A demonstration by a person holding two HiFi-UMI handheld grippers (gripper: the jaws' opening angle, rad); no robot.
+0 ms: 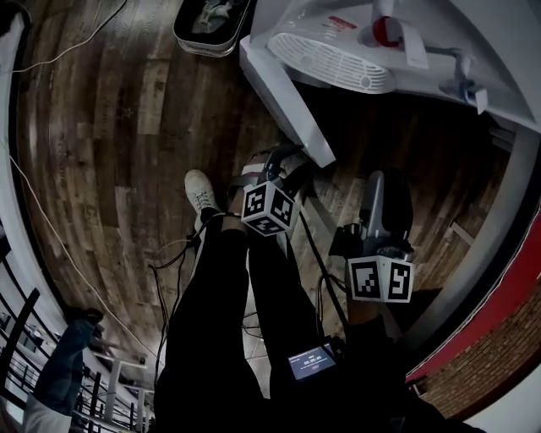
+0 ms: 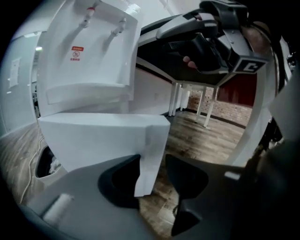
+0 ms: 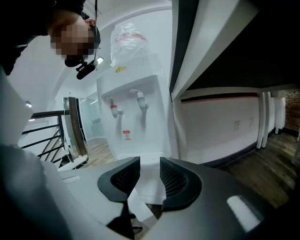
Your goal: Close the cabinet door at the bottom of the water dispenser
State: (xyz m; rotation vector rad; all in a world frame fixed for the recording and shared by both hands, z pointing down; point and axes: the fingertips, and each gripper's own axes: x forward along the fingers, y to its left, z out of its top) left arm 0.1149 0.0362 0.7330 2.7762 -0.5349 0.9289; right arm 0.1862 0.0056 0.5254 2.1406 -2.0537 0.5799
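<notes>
The white water dispenser [image 1: 355, 51] stands at the top right of the head view, and its bottom cabinet door [image 1: 283, 101] swings out over the wood floor. My left gripper [image 1: 292, 165] is at the door's free end. In the left gripper view the door's edge [image 2: 151, 150] lies between the jaws of that gripper [image 2: 152, 176], against the left one with a gap to the right one. My right gripper [image 1: 385, 178] hangs further right, clear of the door, held by a hand. Its jaws [image 3: 150, 176] stand slightly apart with nothing between them, facing the dispenser's taps [image 3: 126, 105].
A dark basket [image 1: 211, 25] sits on the floor beside the dispenser. Cables [image 1: 51, 220] trail across the wood floor, and a black railing [image 1: 25, 338] runs along the left. My legs and a white shoe [image 1: 200, 193] are below. White table legs [image 2: 206, 108] stand beyond the door.
</notes>
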